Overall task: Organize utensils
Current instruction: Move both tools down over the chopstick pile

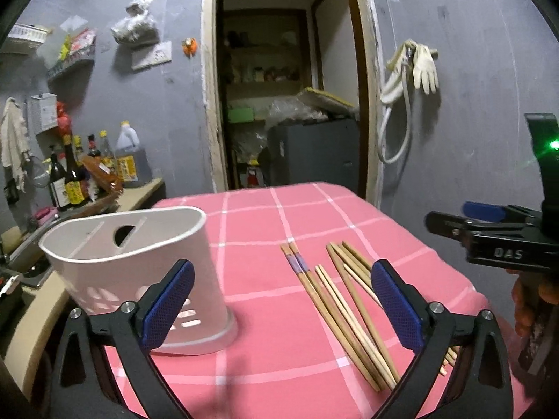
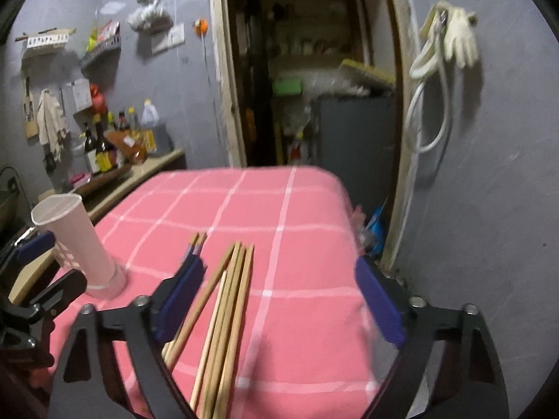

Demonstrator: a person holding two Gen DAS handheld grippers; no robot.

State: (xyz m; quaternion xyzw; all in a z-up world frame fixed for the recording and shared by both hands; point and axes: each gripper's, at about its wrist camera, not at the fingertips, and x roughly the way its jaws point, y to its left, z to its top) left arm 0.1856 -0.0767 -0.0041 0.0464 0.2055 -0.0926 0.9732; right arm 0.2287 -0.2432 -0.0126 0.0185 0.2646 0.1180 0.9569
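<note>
A white plastic utensil holder [image 1: 139, 272] stands upright on the pink checked tablecloth [image 1: 265, 223], at the left. Several wooden chopsticks [image 1: 349, 307] lie loose on the cloth to its right. My left gripper [image 1: 283, 300] is open and empty, above the cloth between holder and chopsticks. In the right wrist view the chopsticks [image 2: 227, 307] lie between the open fingers of my right gripper [image 2: 279, 300], which holds nothing. The holder [image 2: 80, 244] stands at the far left there. The right gripper [image 1: 489, 237] also shows at the right edge of the left wrist view.
A counter with bottles [image 1: 80, 178] stands left of the table. An open doorway [image 1: 290, 104] to a storeroom is behind it. Gloves and a hose [image 1: 415, 70] hang on the grey wall. The table's right edge [image 2: 353, 230] drops off near the wall.
</note>
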